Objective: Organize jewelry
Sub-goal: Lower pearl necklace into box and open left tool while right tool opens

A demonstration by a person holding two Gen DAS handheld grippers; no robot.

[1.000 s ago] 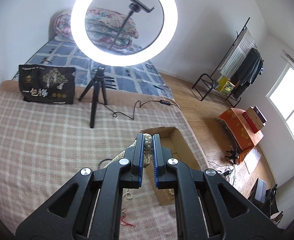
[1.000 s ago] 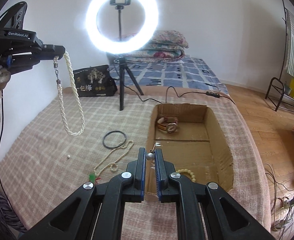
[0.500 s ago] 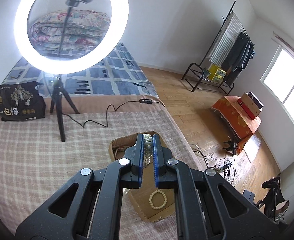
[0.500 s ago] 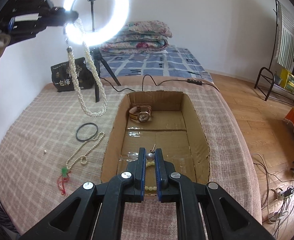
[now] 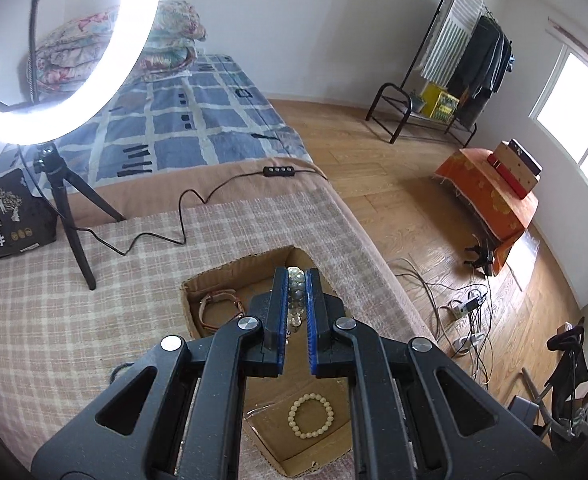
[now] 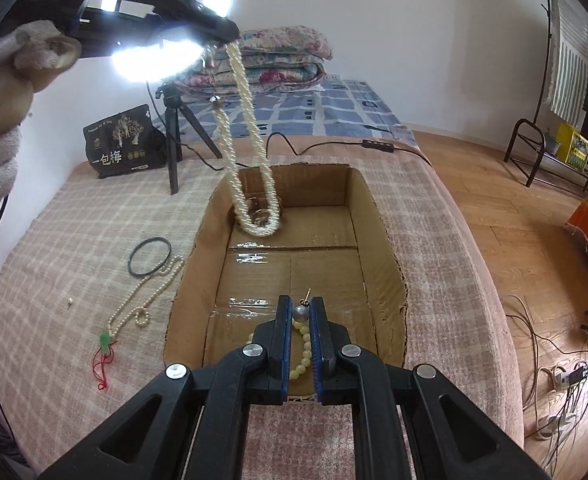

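Observation:
An open cardboard box (image 6: 382,248) lies on the checked blanket. My left gripper (image 5: 296,280) is shut on a twisted pearl necklace (image 6: 250,168), which hangs from it down into the far end of the box; the gripper also shows in the right wrist view (image 6: 222,36). My right gripper (image 6: 299,312) is shut on a grey pearl earring (image 6: 299,313) over the box's near end. Inside the box lie a watch (image 5: 218,306) and a cream bead bracelet (image 5: 310,416). On the blanket left of the box lie a black ring (image 6: 150,258) and a bead necklace with a green pendant (image 6: 142,304).
A ring light on a tripod (image 6: 172,148) stands behind the box with its cable (image 5: 182,220) across the blanket. A black bag (image 6: 122,140) sits at the back left. A small loose pearl (image 6: 70,301) lies on the blanket. The bed edge drops to the wooden floor on the right.
My left gripper has carried the pearl necklace to the right, from over the blanket to over the box. My right gripper has moved forward over the box with the earring.

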